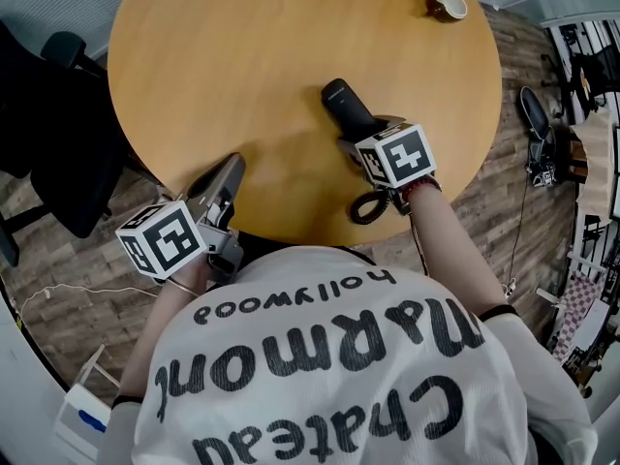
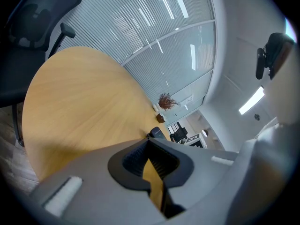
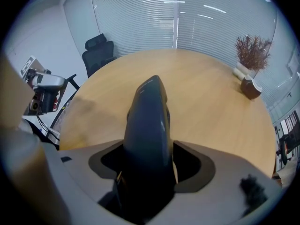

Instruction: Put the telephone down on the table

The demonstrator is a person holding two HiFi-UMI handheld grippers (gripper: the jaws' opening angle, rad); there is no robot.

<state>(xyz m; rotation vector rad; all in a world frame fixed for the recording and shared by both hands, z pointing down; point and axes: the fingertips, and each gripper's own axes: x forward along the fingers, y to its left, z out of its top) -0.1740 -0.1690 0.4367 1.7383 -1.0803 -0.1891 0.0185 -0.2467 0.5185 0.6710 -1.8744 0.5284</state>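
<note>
The telephone is a black handset (image 1: 341, 103) with a coiled cord (image 1: 371, 206) that hangs past the near rim of the round wooden table (image 1: 242, 56). My right gripper (image 1: 360, 136) is shut on the handset's near half. In the right gripper view the handset (image 3: 147, 111) fills the space between the jaws of that gripper (image 3: 149, 158) and points out over the table (image 3: 211, 102). Whether it touches the wood I cannot tell. My left gripper (image 1: 231, 166) sits at the table's near left edge, shut and holding nothing (image 2: 152, 161).
A brown cup (image 1: 448, 4) stands at the far right of the table, beside a dried plant in a vase (image 3: 251, 55). A black office chair (image 1: 48, 143) is at the left. The person's white printed shirt fills the bottom of the head view.
</note>
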